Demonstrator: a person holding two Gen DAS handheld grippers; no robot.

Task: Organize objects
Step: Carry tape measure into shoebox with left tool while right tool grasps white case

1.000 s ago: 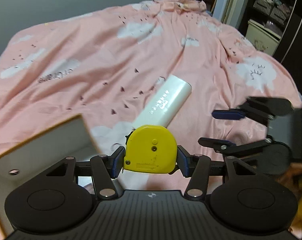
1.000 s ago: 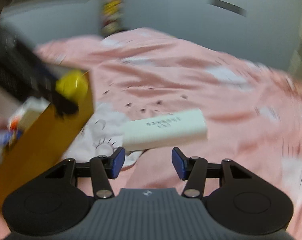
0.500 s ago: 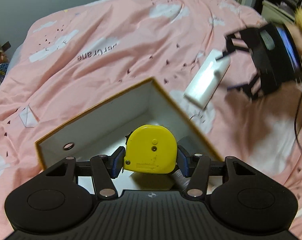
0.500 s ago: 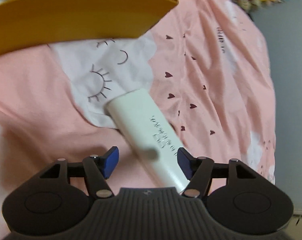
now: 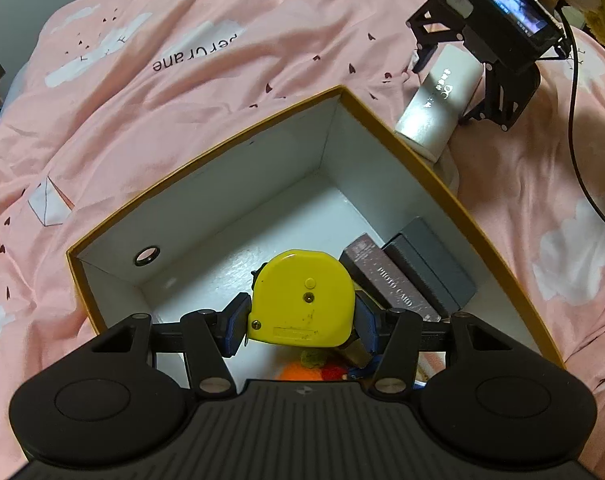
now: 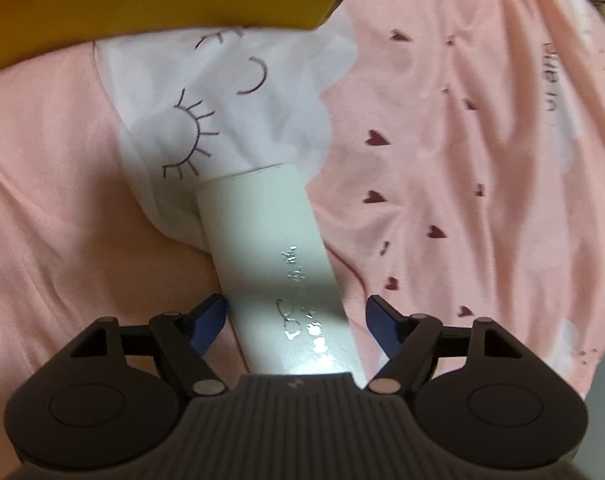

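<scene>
Left hand-held gripper (image 5: pixel 302 322) clenched on yellow tape measure (image 5: pixel 302 300), held over open yellow box (image 5: pixel 442 176) with white inside. Box sits on bed's pink duvet (image 5: pixel 142 100). Dark photo-card box (image 5: pixel 390 284) and grey box (image 5: pixel 430 264) lie inside along right wall; orange knitted thing (image 5: pixel 302 370) partly hidden beneath gripper. Right hand-held gripper (image 6: pixel 296 320) released, jaws just been opening, straddling white tube box (image 6: pixel 278 264) lying on duvet just beside box's corner; pads (image 6: pixel 208 320) not pressing it.
</scene>
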